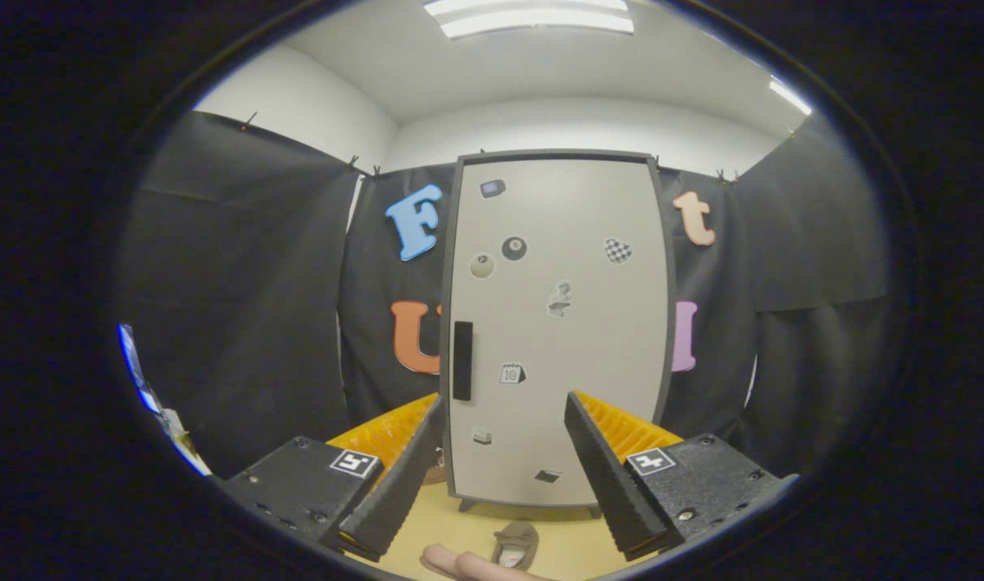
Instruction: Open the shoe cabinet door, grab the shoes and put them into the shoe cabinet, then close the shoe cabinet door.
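My tongs (504,428) were spread wide, pinching nothing. Beyond them the shoe cabinet (556,323) stood on the floor (460,524) with its door shut, dark handle (462,360) near its edge. A shoe (516,542) lay on the floor just before it, between my fingers.

My one camera rides on my gripper (504,420) and looks forward along my two fingers, which stand spread apart with nothing between them. It faces the shoe cabinet (558,323) nearly square-on, from low and a little way back, so the whole closed door, from top edge to feet, fits beyond my fingers. The fisheye bends the booth's walls round both sides and takes in the ceiling light (532,16) above and the floor (460,516) just ahead of me.
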